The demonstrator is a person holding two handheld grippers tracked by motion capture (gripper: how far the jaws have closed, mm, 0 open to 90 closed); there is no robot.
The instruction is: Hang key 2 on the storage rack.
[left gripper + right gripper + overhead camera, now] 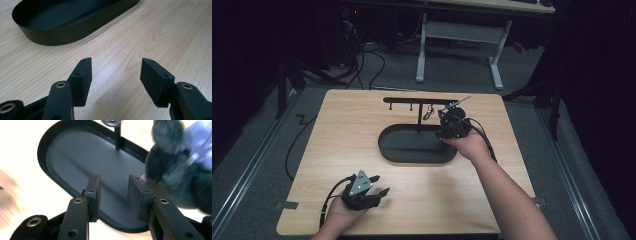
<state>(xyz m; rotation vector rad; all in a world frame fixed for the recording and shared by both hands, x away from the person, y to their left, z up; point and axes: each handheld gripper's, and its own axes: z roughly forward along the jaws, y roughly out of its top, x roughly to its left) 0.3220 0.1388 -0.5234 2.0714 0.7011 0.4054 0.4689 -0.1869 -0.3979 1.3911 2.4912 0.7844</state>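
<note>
We found the black oval tray (398, 150) lying near the middle of the wooden table (342, 125), somewhat toward its far edge. A thin post (419, 120) rose from the tray's far rim and carried a horizontal bar (404, 100) with short pegs. A small metal ring (428, 113) hung from that bar, right of the post.

The right gripper (451, 121) was held over the tray's right end, close to the hanging ring. In the right gripper view its jaws stood partly apart above the tray floor (82, 160), with nothing between the pads. A dark fuzzy object (175, 170) with a pale purple part showed blurred just beside the right-hand jaw; we could not tell whether it touched the pad.

The left gripper (379, 192) rested low near the table's near edge, left of centre, well apart from the tray. Its jaws stood partly open over bare wood and held nothing.
</note>
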